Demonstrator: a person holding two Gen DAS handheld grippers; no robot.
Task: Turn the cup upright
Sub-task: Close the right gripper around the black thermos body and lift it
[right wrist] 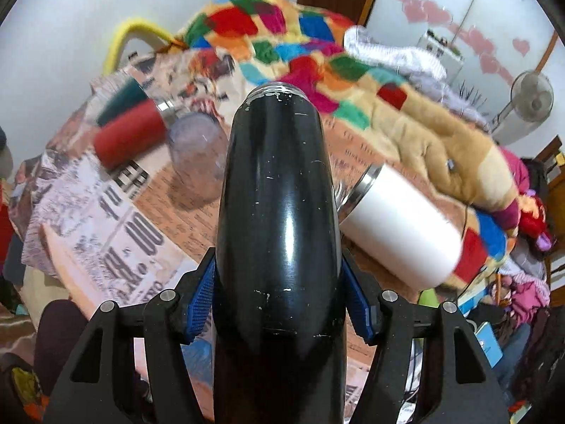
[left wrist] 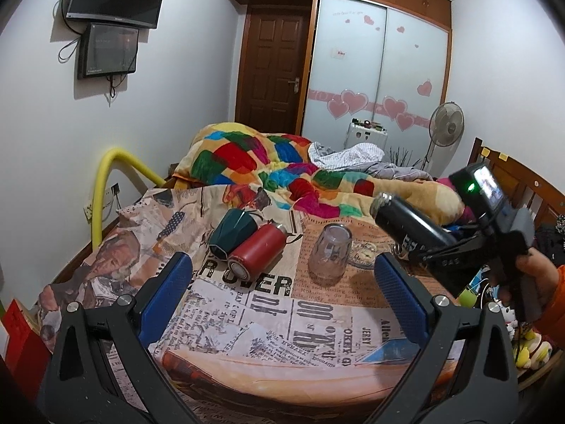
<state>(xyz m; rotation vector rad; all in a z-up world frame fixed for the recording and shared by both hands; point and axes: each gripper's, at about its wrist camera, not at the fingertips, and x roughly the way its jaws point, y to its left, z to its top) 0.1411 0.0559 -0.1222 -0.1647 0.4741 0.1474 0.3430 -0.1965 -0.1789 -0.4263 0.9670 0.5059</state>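
R gripper (right wrist: 279,304) is clenched on the black cup (right wrist: 279,212), blue fingers (right wrist: 201,300) pressed to both sides of its lower body. Cup is off the bed (left wrist: 247,304), in the air at approx 3 o'clock in the L view. Long axis runs straight out along the fingers, steel mouth at the far end; from the L cam it tilts up toward 10 o'clock, so it's neither flat nor upright. The turn depends on this: mouth needs to end at 12 o'clock, base down, so the R wrist must pitch up before setting down. L gripper (left wrist: 282,282) is released, fingers wide apart, nothing between them, w/ the clear cup (left wrist: 330,252) just ahead. R has the job; L is idle.
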